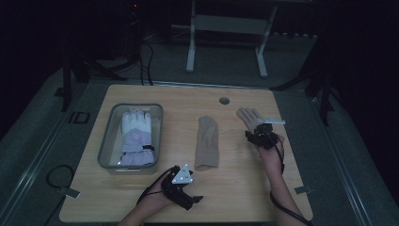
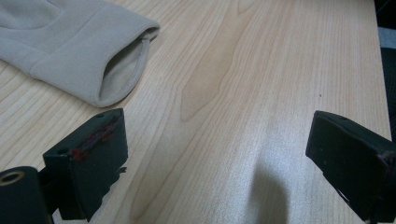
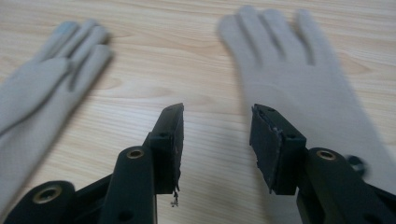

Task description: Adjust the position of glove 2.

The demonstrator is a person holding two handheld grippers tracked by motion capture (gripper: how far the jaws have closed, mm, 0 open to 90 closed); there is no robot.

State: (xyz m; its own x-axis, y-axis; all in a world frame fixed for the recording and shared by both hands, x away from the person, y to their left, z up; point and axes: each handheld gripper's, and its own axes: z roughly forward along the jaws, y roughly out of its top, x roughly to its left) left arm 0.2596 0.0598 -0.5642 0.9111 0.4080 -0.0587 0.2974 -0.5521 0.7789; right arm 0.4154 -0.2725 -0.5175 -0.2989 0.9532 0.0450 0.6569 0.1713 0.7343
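Note:
Two beige gloves lie flat on the wooden table. One beige glove is in the middle, its open cuff just ahead of my left gripper's left jaw. The other beige glove lies at the right, palm down with its fingers spread. My right gripper hovers over that glove's wrist end, open, with its right jaw above the fabric. At the table's front edge, my left gripper stands wide open over bare wood.
A clear plastic bin at the table's left holds a white and lavender padded glove. A round cable hole sits near the far edge. A table frame and cables stand on the dark floor beyond.

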